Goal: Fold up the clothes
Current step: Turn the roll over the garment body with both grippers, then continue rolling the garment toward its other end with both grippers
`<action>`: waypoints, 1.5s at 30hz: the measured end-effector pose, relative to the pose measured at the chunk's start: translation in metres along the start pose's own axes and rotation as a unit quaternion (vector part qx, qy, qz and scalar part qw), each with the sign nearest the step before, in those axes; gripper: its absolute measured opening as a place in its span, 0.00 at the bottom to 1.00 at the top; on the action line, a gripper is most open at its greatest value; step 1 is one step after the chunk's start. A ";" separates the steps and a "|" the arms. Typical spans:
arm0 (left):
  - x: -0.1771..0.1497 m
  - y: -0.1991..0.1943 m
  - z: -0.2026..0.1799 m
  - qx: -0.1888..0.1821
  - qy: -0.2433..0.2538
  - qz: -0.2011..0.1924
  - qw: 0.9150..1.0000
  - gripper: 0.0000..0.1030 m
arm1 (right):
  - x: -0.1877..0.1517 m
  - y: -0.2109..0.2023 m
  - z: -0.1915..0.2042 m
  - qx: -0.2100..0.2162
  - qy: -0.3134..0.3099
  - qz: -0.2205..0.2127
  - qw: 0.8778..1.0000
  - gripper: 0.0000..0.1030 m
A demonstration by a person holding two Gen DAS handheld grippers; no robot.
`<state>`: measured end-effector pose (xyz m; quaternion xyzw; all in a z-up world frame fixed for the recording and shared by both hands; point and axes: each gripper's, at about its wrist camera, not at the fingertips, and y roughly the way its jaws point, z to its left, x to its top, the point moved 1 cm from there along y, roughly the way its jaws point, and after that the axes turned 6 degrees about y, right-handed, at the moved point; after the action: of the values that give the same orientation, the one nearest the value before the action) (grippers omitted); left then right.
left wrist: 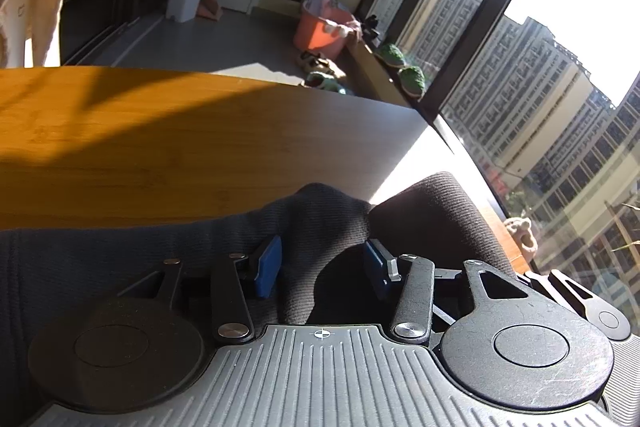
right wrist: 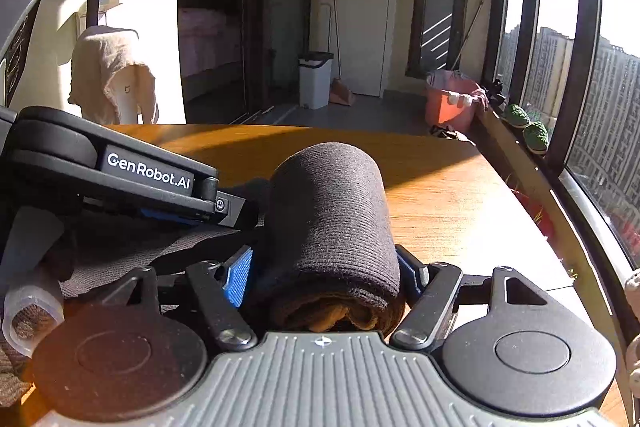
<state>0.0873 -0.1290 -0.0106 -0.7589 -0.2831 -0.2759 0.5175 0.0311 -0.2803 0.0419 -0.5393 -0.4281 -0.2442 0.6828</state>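
Both tools pinch the dark garment [right wrist: 332, 227]: left tool [left wrist: 326, 265], right tool [right wrist: 326, 279], orange bucket [right wrist: 450, 105] holding cloth

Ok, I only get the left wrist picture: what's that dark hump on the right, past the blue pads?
Observer: A dark ribbed garment, rolled into a cylinder and gripped between the fingers of the right tool.
Operator: Is it dark all through?
Observer: No, the near end of the roll shows an orange-brown inner layer.
Operator: And where's my tool?
Observer: The left tool reaches in from the left, its tip right beside the roll.
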 end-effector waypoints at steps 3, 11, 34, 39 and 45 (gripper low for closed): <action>0.000 -0.003 0.004 -0.010 -0.009 -0.003 1.000 0.55 | -0.003 -0.002 0.011 -0.011 -0.030 -0.012 0.999 0.57; 0.009 -0.036 0.012 -0.008 -0.020 -0.045 0.999 0.73 | -0.017 -0.010 0.044 -0.034 -0.170 -0.038 0.984 0.54; 0.017 -0.019 -0.020 0.046 0.085 -0.044 0.994 0.82 | 0.003 -0.029 -0.027 0.178 0.031 0.019 0.983 0.72; 0.012 -0.025 -0.009 0.053 0.074 -0.044 0.995 0.84 | -0.007 -0.028 -0.041 0.198 0.071 0.020 0.977 0.75; 0.008 -0.031 0.000 0.065 0.071 -0.044 0.994 0.86 | -0.003 -0.007 -0.042 0.179 0.109 0.052 0.976 0.80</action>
<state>0.0704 -0.1184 0.0145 -0.6895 -0.2958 -0.3323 0.5716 0.0374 -0.3223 0.0413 -0.3998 -0.3596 -0.1851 0.8225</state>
